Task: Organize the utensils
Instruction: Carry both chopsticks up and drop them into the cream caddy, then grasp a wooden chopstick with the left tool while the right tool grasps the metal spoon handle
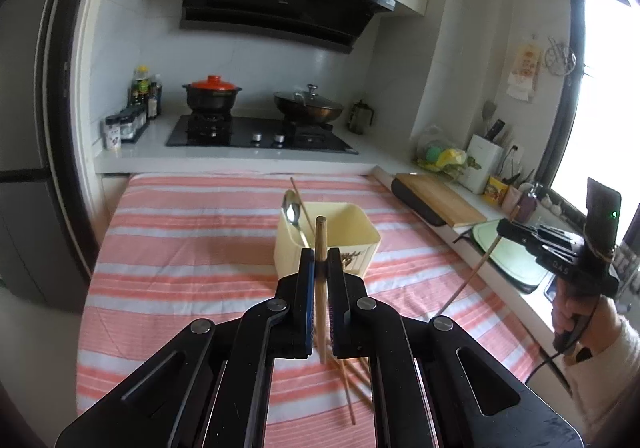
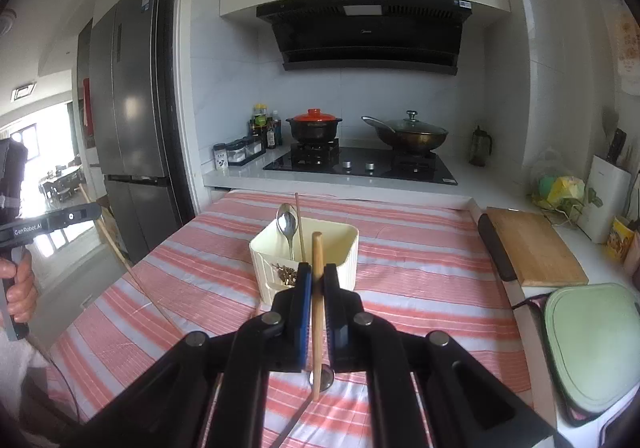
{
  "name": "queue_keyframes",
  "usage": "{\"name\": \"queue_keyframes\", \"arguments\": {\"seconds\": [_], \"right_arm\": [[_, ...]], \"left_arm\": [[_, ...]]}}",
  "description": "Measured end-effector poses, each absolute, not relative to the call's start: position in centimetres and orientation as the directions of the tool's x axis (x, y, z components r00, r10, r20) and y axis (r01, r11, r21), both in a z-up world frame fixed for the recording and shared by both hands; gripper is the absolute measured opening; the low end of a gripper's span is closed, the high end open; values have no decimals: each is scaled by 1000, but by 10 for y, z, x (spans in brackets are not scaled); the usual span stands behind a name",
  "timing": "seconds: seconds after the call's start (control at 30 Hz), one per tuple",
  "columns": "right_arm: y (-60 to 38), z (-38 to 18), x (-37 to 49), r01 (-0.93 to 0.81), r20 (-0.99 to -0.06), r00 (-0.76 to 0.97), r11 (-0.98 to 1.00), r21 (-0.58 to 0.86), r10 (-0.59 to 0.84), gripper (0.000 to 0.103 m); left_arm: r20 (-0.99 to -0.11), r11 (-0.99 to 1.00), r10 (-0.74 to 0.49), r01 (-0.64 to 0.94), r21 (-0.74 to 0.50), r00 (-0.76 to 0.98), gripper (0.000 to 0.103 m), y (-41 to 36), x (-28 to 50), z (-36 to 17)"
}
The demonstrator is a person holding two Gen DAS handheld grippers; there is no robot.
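Kitchen counters run round a table laid with a pink-and-white striped cloth [image 1: 192, 248], and behind it a black hob [image 1: 256, 135] carries a dark pot with a red lid [image 1: 212, 91] and a lidded wok [image 1: 308, 105]. Near the middle of the cloth stands a cream square bin [image 1: 360, 244], open at the top, with a brown print on its front wall. Inside it a metal spoon [image 1: 291, 211] stands bowl-up against the far left corner, and one thin chopstick [image 1: 301, 203] leans beside it, its tip well above the rim; the rest of the bin's inside looks bare as far as can be seen. The left gripper [image 1: 320, 260] has its jaws pressed on a wooden chopstick [image 1: 321, 236], held nearly upright just in front of the bin, its top end above the fingertips. Below that gripper more chopsticks [image 1: 352, 388] lie loose on the cloth. The right gripper [image 2: 317, 276] pinches another wooden chopstick [image 2: 317, 248] the same way, upright and close to the bin's front wall. Under it a second spoon [image 2: 326, 378] lies on the cloth, partly hidden. Each hand [image 2: 20, 288] grips its tool by the handle. To the right, on the counter, sit a wooden board [image 2: 532, 248], a pale green tray [image 2: 592, 344] and a white knife holder [image 2: 604, 191]. Spice jars [image 1: 128, 123] and bottles [image 1: 144, 91] stand left of the hob.
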State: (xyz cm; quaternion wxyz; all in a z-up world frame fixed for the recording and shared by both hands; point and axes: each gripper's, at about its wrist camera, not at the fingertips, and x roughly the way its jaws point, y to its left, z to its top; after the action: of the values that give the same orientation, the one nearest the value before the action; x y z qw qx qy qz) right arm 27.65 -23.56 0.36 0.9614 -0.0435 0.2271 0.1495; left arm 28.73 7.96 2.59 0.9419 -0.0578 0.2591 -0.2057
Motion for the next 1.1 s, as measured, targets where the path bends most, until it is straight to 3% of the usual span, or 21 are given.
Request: {"name": "queue_keyframes", "arguments": {"seconds": [0.17, 0.37, 0.47, 0.53, 0.63, 0.83, 0.97, 1.1], "right_arm": [[-232, 31, 313, -308, -438, 861, 950, -48, 257, 6], [-225, 82, 347, -302, -287, 916, 953, -32, 280, 6], [-213, 93, 366, -303, -217, 933, 951, -53, 285, 6], [-204, 88, 385, -310, -209, 933, 949, -63, 291, 6], [-192, 69, 420, -321, -284, 913, 946, -52, 294, 6], [-180, 11, 498, -324, -588, 764, 946, 8, 267, 6], [-182, -23, 543, -306, -726, 633, 948, 84, 268, 6], [-179, -41, 565, -282, -754, 602, 953, 109, 264, 6]], "left_arm": [[-378, 909, -417, 383, -163, 827, 4, 66, 305, 74], [-236, 931, -360, 332, -151, 903, 4, 52, 351, 111], [-238, 942, -328, 299, -152, 914, 4, 40, 385, 99], [-291, 946, -320, 284, -157, 902, 4, 30, 412, 81], [-416, 949, -313, 265, -171, 854, 4, 18, 450, 52], [-635, 945, -328, 242, -222, 699, 4, 10, 508, -9], [-698, 948, -319, 222, -229, 641, 4, 3, 531, -36], [-714, 947, -321, 209, -243, 623, 5, 0, 545, -45]]}}
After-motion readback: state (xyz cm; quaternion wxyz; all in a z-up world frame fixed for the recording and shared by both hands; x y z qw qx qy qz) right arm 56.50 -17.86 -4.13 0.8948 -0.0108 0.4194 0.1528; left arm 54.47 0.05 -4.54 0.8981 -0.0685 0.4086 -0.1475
